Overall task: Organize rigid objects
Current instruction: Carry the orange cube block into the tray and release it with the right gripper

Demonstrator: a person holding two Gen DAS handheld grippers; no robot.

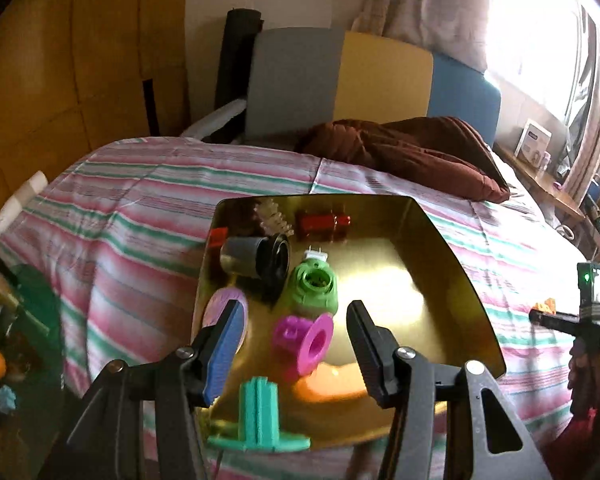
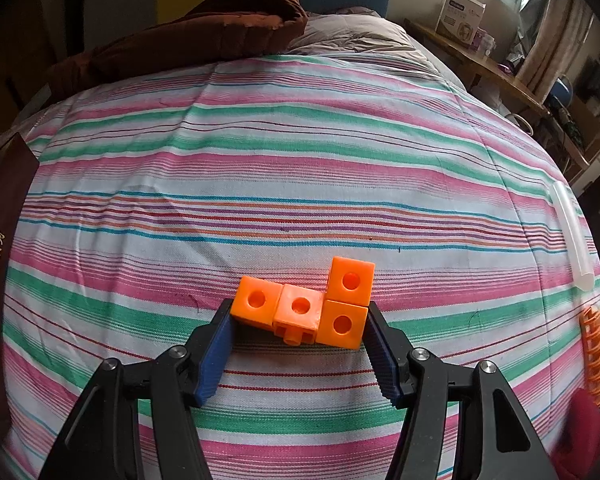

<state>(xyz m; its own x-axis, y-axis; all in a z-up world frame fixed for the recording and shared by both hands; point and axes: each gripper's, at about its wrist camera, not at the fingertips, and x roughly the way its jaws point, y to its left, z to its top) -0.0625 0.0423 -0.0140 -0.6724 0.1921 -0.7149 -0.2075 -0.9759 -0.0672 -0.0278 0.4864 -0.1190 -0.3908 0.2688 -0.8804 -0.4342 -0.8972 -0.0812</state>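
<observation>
On the bed (image 2: 300, 160): my right hand-held gripper (image 2: 299, 320) clamped the orange cube block (image 2: 304, 308).
Left hand-held gripper (image 1: 296, 320): gaped empty above the gold tray (image 1: 440, 240).

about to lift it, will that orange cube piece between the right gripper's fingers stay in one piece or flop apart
The orange cube piece looks like hard plastic, so probably stiff and light. Its four cubes seem pegged together, so a joint might pop under squeeze. The right gripper pads touch its ends; flat faces should resist slipping.
</observation>
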